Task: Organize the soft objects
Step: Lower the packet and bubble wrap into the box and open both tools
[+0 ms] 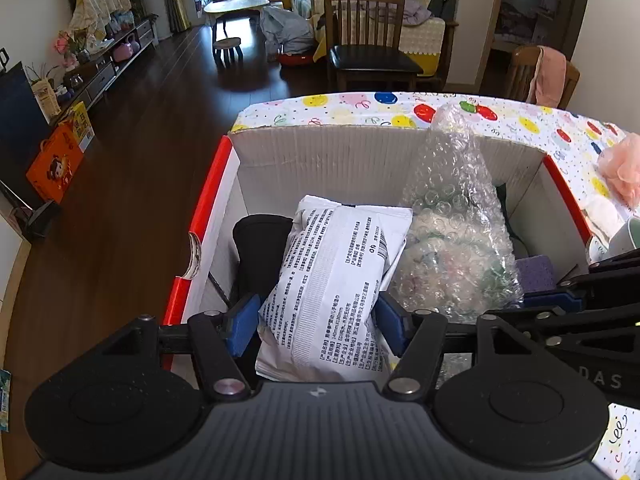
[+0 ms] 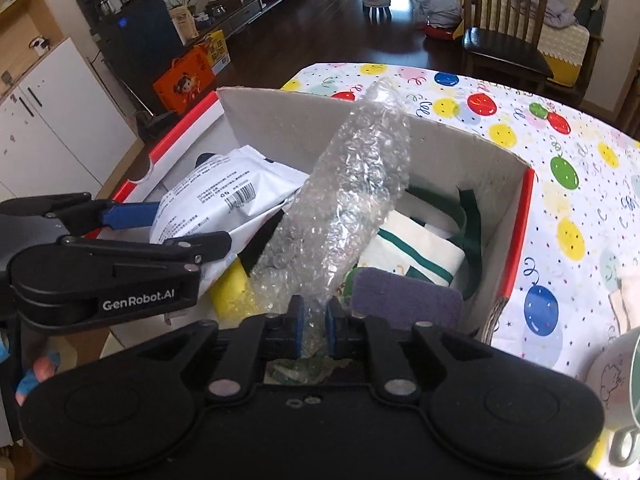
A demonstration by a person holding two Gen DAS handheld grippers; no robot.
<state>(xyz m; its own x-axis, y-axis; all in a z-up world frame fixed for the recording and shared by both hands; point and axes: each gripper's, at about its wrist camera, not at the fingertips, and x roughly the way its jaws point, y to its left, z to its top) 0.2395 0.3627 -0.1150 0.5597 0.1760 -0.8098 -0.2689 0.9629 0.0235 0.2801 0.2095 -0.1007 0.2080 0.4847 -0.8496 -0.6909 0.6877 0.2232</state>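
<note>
Left wrist view: left gripper [image 1: 318, 322], blue pads pressed to both sides of white printed pouch [image 1: 332, 280], held over cardboard box [image 1: 320, 152].
Right wrist view: right gripper [image 2: 314, 330], narrow gap, bubble wrap [image 2: 344, 208] between pads, contact unclear; wrap stands in box beside purple sponge [image 2: 404, 298].

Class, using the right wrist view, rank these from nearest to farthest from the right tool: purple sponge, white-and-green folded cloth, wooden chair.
1. Purple sponge: in the cardboard box, just right of the right tool.
2. White-and-green folded cloth: deeper in the box, behind the sponge.
3. Wooden chair: beyond the table, upper right.
</note>
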